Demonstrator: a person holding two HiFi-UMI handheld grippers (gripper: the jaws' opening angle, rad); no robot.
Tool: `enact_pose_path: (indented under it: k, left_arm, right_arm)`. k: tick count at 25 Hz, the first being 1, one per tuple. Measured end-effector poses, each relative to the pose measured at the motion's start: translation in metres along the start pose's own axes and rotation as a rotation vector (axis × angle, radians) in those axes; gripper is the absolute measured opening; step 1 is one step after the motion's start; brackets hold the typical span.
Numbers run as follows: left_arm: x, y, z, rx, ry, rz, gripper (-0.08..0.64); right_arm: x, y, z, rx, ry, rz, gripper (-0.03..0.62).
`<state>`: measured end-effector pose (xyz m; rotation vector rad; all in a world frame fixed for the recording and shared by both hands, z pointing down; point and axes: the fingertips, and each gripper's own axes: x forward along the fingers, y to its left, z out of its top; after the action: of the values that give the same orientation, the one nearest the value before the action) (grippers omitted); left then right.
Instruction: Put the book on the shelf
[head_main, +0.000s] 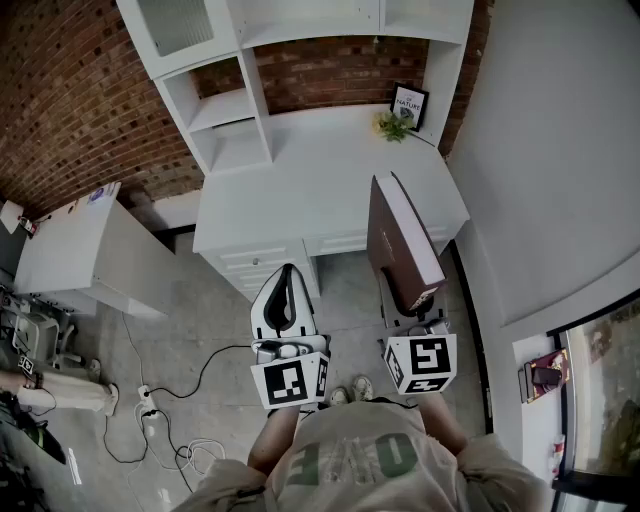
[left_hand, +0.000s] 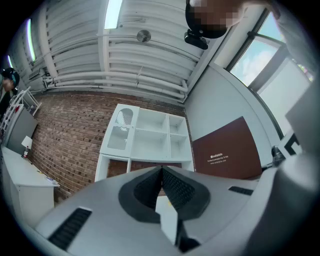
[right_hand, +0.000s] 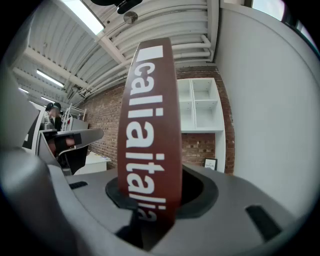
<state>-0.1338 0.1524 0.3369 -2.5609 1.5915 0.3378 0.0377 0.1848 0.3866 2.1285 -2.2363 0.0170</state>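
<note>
Head view looks steeply down; both gripper views face the white shelf (left_hand: 150, 137)

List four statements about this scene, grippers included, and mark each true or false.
1. The right claw grips a brown book. True.
2. The left claw grips the book too. False: its jaws are together with nothing between them.
3. The book already stands on the white shelf unit. False: it is upright in the right claw, short of the shelves.
4. A framed picture and a small plant sit at the back right of the white desk. True.
</note>
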Motion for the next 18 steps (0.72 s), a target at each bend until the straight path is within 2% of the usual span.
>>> enact_pose_path:
  k: [6, 10, 14, 18]
  left_arm:
    - [0.005, 0.0, -0.005, 0.01, 0.005, 0.014, 0.012]
    - [0.003, -0.004, -0.018, 0.009, 0.037, 0.03, 0.012]
    - [0.01, -0.004, -0.013, 0.022, 0.026, 0.044, 0.012]
    - [0.014, -0.012, -0.018, 0.034, 0.033, 0.038, 0.012]
  right_arm:
    - [0.005, -0.005, -0.004, 0.0, -0.003, 0.008, 0.152]
    - [0.003, -0.015, -0.019, 0.018, 0.023, -0.003, 0.152]
    - [0.008, -0.027, -0.009, 0.048, -0.01, -0.027, 0.152]
    - [0.011, -0.043, -0.012, 0.047, -0.002, -0.026, 0.152]
